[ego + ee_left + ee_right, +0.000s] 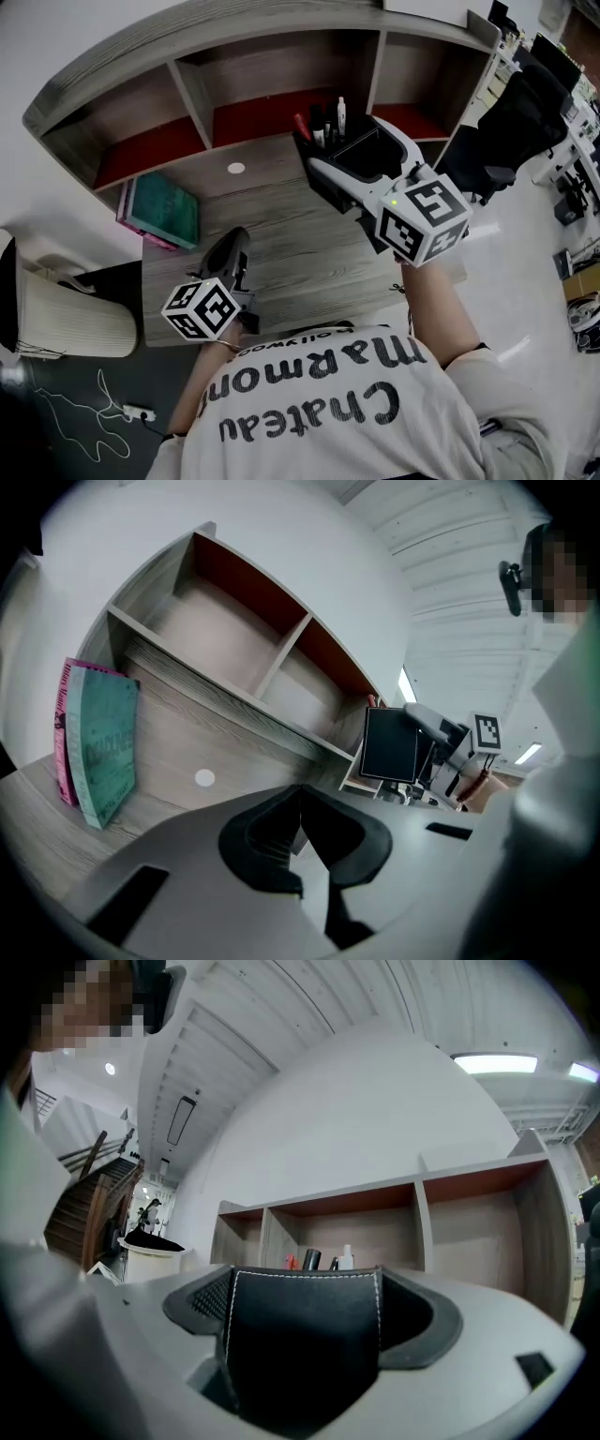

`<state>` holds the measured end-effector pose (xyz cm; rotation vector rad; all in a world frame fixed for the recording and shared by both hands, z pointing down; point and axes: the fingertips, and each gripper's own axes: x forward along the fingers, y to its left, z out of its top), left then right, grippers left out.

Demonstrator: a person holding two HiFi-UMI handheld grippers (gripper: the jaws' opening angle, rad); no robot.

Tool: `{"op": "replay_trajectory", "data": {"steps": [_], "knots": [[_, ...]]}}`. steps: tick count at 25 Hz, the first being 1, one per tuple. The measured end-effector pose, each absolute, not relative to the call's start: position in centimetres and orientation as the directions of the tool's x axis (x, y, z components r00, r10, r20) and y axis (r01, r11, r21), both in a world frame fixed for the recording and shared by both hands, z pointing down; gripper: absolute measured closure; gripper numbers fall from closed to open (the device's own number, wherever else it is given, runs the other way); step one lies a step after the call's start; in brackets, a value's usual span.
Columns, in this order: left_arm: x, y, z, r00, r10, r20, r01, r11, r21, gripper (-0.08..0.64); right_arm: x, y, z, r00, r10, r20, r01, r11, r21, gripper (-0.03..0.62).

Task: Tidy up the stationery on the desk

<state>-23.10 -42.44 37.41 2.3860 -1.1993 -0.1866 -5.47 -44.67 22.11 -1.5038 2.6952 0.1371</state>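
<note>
A black leather pen holder [367,150] with white stitching is held up off the desk [291,253], in front of the shelf's middle and right bays. My right gripper [352,159] is shut on it, one jaw on each side. Several pens [328,120], red, black and white, stick up from its far compartment. In the right gripper view the pen holder [300,1335] fills the space between the jaws, and the pens [323,1260] show just above its rim. My left gripper [234,242] hangs low over the desk's front left, shut and holding nothing; its jaws [300,808] meet.
A teal book and a pink one [164,211] stand at the desk's left end [103,747]. A white round cap [236,169] sits in the desktop. The curved wooden shelf [281,56] with red back panels spans the rear. A black office chair [525,112] stands at right.
</note>
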Motion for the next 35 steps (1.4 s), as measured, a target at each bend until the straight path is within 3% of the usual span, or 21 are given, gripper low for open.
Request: {"op": "replay_trajectory", "data": {"steps": [14, 35], "knots": [[-28.7, -41.1, 38.0, 0.481, -0.874, 0.072, -0.788, -0.395, 0.473, 0.545, -7.6, -46.5, 17.4, -0.533, -0.817, -0.218, -0.846, 0.522, 0.112, 0.135], [-30.7, -40.7, 37.2, 0.324, -0.942, 0.082, -0.835, -0.244, 0.494, 0.545, -8.8, -53.0, 17.7, -0.557, -0.807, -0.194, -0.830, 0.545, 0.117, 0.135]]}}
